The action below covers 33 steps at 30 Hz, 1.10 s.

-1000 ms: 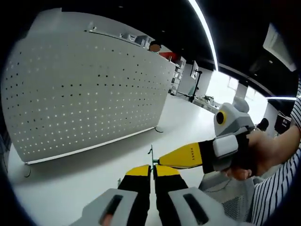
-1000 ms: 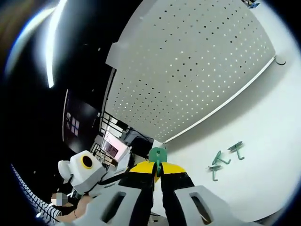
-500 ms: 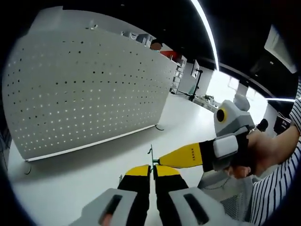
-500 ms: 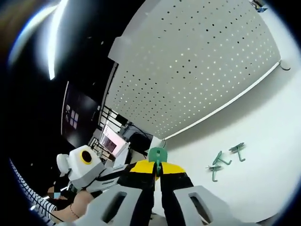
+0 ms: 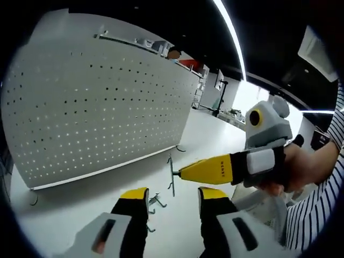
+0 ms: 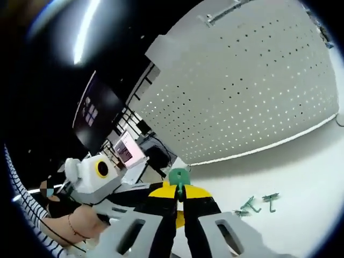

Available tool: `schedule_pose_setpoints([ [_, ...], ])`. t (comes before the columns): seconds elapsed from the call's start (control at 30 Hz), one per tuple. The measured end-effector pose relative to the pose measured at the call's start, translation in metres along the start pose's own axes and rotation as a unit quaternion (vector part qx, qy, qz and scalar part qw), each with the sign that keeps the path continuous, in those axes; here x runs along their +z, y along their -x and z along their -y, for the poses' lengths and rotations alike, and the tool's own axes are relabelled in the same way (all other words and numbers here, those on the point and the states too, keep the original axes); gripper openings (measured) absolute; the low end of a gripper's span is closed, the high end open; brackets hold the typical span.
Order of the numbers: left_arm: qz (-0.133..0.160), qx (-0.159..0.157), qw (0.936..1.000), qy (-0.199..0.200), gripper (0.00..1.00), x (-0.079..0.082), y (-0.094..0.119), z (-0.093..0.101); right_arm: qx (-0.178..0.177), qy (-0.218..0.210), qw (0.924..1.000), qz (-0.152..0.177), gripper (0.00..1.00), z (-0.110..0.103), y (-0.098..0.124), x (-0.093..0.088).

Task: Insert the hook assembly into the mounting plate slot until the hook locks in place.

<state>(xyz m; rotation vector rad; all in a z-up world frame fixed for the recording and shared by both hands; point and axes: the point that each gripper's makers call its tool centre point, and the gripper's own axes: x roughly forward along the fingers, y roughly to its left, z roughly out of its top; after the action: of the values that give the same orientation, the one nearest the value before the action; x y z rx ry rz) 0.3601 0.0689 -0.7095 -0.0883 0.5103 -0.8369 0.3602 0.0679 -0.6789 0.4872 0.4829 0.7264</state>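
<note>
My right gripper (image 6: 180,194) clamps green hook (image 6: 179,177) upright, ready for pegboard (image 5: 102,102). My left gripper (image 5: 172,198) gapes empty; spare hooks (image 6: 257,203) on table (image 5: 204,134).

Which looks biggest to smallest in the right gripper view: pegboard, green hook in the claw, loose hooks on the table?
1. White pegboard, by far.
2. Green hook in the right claw.
3. Loose green hooks on the table.
Places 2 and 3 are unsure: the held hook sits much nearer the camera.
</note>
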Motion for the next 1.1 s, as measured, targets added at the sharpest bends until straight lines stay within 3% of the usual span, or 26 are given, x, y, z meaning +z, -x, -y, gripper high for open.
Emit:
schedule_pose_setpoints([
  [0.2, 0.009, 0.005, 0.9999, 0.004, 0.61, 0.004, 0.006, -0.003, 0.001, 0.052, 0.9987, 0.0, 0.0, -0.008, -0.004, 0.006],
  [0.37, 0.036, 0.007, 0.9991, 0.023, 0.79, 0.01, 0.013, -0.004, 0.003, 0.095, 0.9954, -0.008, 0.0, -0.013, -0.008, 0.008],
  [0.53, 0.032, 0.008, 0.9988, 0.035, 0.9, 0.007, 0.016, -0.003, 0.003, 0.11, 0.9939, -0.005, 0.0, -0.014, -0.01, 0.011],
  [0.6, 0.03, 0.013, 0.9985, 0.043, 1.0, 0.005, 0.017, -0.003, 0.003, 0.117, 0.9932, -0.003, 0.0, -0.016, -0.012, 0.012],
  [0.63, 0.021, 0.015, 0.9986, 0.047, 1.0, 0.002, 0.018, -0.004, 0.002, 0.122, 0.9925, -0.001, 0.0, -0.017, -0.012, 0.013],
  [1.1, 0.032, 0.008, 0.9987, 0.04, 1.0, 0.006, 0.026, -0.002, -0.002, 0.169, 0.9856, 0.012, 0.0, -0.026, -0.019, 0.022],
])
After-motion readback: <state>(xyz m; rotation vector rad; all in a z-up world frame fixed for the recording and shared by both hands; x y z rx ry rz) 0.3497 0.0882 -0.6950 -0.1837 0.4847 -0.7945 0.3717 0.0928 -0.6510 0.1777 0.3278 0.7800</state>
